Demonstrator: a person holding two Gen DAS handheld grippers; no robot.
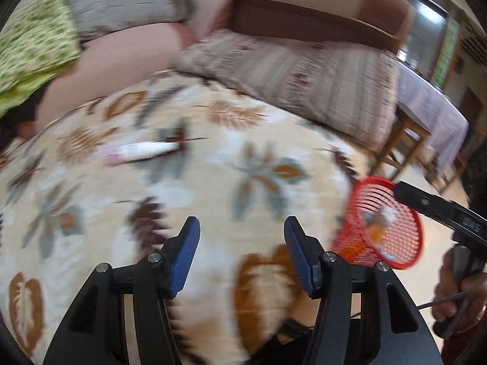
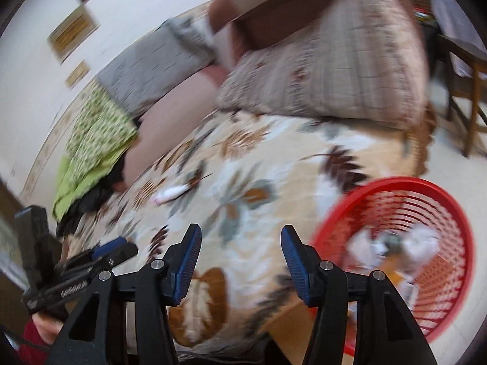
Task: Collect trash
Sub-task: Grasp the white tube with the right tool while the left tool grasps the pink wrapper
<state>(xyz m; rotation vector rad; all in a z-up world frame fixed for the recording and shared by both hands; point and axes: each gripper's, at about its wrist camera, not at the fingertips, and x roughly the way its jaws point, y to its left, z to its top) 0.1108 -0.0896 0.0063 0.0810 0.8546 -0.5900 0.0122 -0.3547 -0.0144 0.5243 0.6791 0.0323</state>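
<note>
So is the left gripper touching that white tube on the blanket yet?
Apart. In the left wrist view the open left gripper shows bare blanket between its fingertips and the white tube.

Both cams look fwd along own tool fingers, down over leaf-print blanket (image 1: 237,158), fairly near. Left view faces sofa cushion (image 1: 304,70) at far side; right view sits nearer red basket (image 2: 426,243). Shared: blanket, cushion, basket, white tube (image 1: 143,150)

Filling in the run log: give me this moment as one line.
left claw open, empty | right claw open, empty | white tube on leaf-print blanket, uncollected | red basket holds trash, beside sofa
</note>
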